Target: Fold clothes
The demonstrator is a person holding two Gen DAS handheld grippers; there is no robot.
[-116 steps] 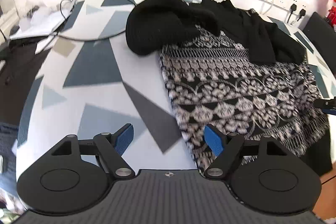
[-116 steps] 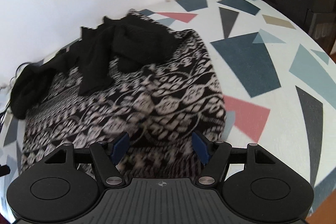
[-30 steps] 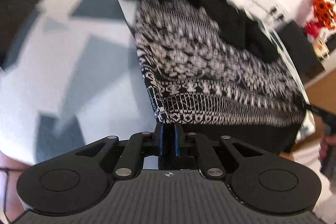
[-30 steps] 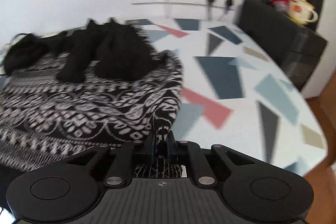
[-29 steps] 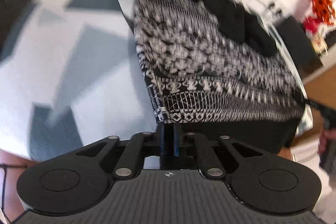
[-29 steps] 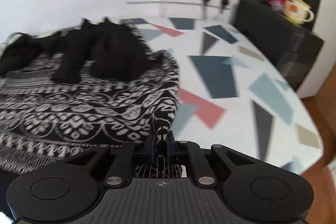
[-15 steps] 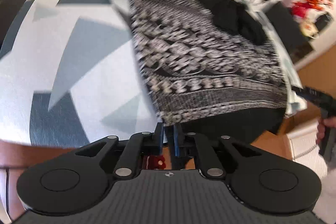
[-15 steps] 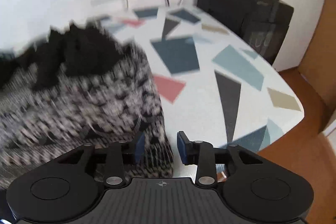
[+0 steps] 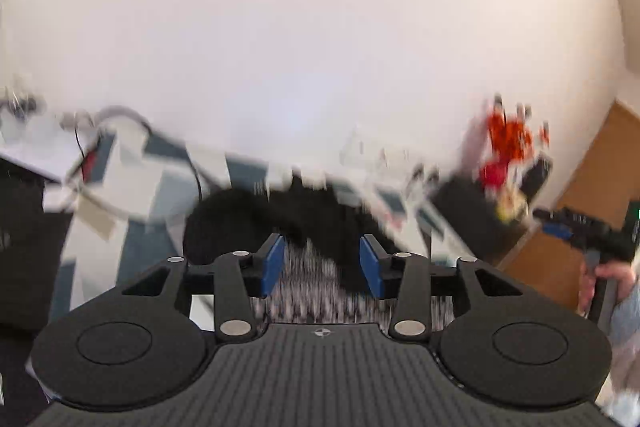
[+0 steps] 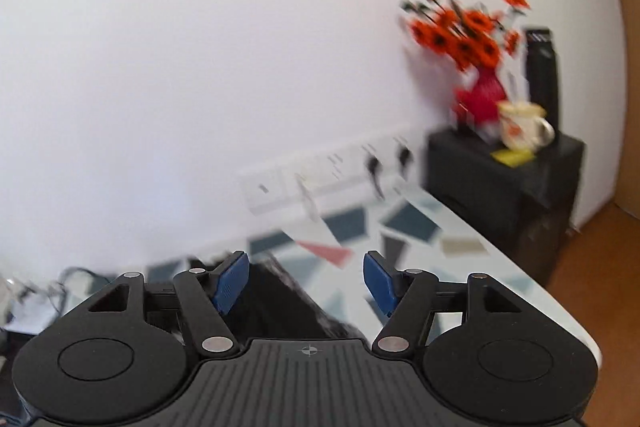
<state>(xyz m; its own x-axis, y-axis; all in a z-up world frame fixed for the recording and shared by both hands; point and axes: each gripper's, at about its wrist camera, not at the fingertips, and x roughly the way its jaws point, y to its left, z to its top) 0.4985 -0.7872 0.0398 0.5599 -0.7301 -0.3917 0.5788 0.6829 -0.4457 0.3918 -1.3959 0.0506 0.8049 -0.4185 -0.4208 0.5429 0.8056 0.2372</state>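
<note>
Both the left gripper (image 9: 322, 263) and right gripper (image 10: 306, 285) hang wide apart, holding nothing. The patterned garment (image 9: 316, 287) lies on the table (image 10: 460, 247) under black clothes (image 9: 248, 219); blur hides how folded it is.

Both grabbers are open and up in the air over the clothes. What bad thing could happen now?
The patterned garment hangs over the table edge with neither the left gripper nor the right gripper holding it, so it might slide off. The black clothing piled on it could go too. The pictures are blurred, so a fast re-grab might miss the hem.
</note>
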